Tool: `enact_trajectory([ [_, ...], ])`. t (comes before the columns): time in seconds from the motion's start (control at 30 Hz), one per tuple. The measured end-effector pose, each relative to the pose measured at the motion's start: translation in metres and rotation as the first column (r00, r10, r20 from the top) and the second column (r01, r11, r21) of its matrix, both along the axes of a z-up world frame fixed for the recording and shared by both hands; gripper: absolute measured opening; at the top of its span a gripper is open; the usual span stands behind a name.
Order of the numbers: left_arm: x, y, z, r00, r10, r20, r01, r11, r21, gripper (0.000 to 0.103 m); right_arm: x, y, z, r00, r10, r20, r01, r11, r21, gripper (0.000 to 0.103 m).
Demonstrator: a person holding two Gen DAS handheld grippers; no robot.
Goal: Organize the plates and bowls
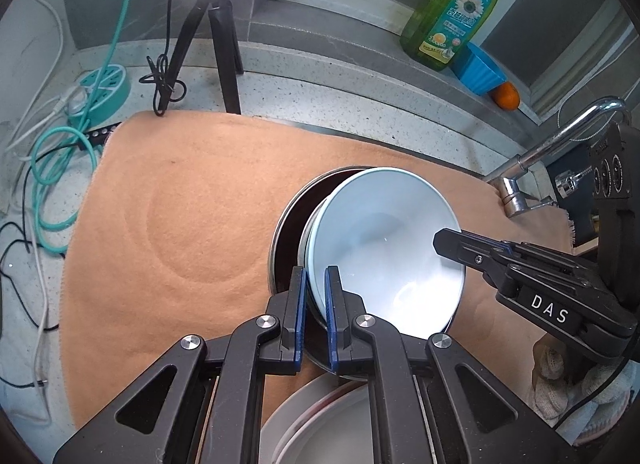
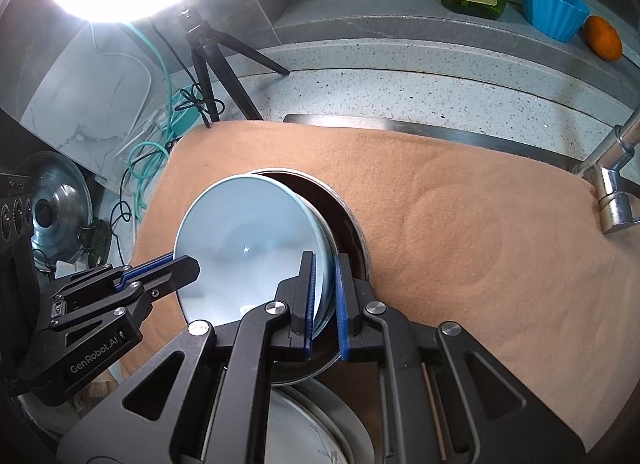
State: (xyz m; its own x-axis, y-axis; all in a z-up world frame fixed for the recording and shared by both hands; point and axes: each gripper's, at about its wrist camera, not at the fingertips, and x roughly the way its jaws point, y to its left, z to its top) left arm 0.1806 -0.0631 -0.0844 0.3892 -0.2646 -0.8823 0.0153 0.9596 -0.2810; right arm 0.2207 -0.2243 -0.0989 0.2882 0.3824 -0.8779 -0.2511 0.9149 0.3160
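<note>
Both hand-held grippers are clenched on one stack: the left hand-held gripper (image 1: 316,316) and right hand-held gripper (image 2: 325,304) pinch opposite rims of the pale blue bowl (image 1: 384,244) nested in a dark bowl (image 1: 286,232). The stack is tilted over the orange cloth (image 1: 180,203) on the desk. It looks best moved with both hands level and in step, so the blue bowl cannot slide out.

soap bottle (image 1: 452,11) | blue cup (image 1: 478,67) | orange (image 1: 506,95) | tripod (image 1: 212,31) | faucet (image 1: 560,139)

A pale blue bowl (image 1: 384,240) sits tilted inside a dark, metal-rimmed bowl (image 1: 292,223), both raised over an orange cloth. Opposite rim edges are clamped. White plates (image 1: 320,424) lie stacked below, nearest the cameras, only partly visible.
</note>
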Motion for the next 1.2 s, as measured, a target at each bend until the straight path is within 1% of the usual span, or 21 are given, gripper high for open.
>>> enact_trajectory([
  [0.3,0.000,0.001,0.002,1.000,-0.001,0.003,0.001,1.000,-0.005,0.008,-0.002,-0.001,0.005,1.000,0.000,0.022,0.000,1.000,-0.008,0.009],
  [0.57,-0.003,0.009,0.010,0.999,0.021,0.029,-0.021,1.000,-0.015,0.009,-0.005,-0.011,0.014,0.999,-0.017,0.039,0.017,1.000,0.021,0.010],
  [0.6,-0.004,0.011,0.011,0.999,0.027,0.032,-0.027,0.999,-0.018,0.011,-0.006,-0.013,0.015,0.999,-0.022,0.043,0.020,0.999,0.027,0.014],
  [0.63,-0.005,0.014,0.013,0.999,0.033,0.039,-0.032,0.999,-0.019,0.011,-0.007,-0.014,0.017,0.999,-0.024,0.049,0.022,0.999,0.031,0.022],
  [0.7,-0.006,0.018,0.015,0.998,0.044,0.048,-0.043,0.999,-0.018,0.011,-0.010,-0.018,0.021,0.997,-0.031,0.068,0.029,0.999,0.035,0.034],
  [0.83,-0.007,0.029,0.015,0.996,0.068,0.054,-0.067,0.997,-0.023,0.011,-0.013,-0.028,0.027,0.995,-0.049,0.090,0.046,0.998,0.040,0.035],
  [0.9,-0.007,0.035,0.012,0.996,0.079,0.046,-0.078,0.997,-0.028,0.011,-0.014,-0.036,0.027,0.994,-0.066,0.090,0.062,0.997,0.047,0.037],
  [1.03,-0.008,0.044,0.007,0.995,0.098,0.033,-0.097,0.995,-0.039,0.011,-0.013,-0.048,0.024,0.992,-0.093,0.080,0.090,0.995,0.051,0.037],
  [1.13,-0.008,0.047,0.001,0.994,0.108,0.014,-0.107,0.992,-0.063,0.011,-0.010,-0.055,0.017,0.992,-0.110,0.055,0.106,0.992,0.066,0.037],
  [1.2,-0.006,0.049,-0.005,0.994,0.108,-0.008,-0.108,0.989,-0.096,0.011,-0.010,-0.056,0.012,0.993,-0.112,0.041,0.109,0.992,0.071,0.037],
])
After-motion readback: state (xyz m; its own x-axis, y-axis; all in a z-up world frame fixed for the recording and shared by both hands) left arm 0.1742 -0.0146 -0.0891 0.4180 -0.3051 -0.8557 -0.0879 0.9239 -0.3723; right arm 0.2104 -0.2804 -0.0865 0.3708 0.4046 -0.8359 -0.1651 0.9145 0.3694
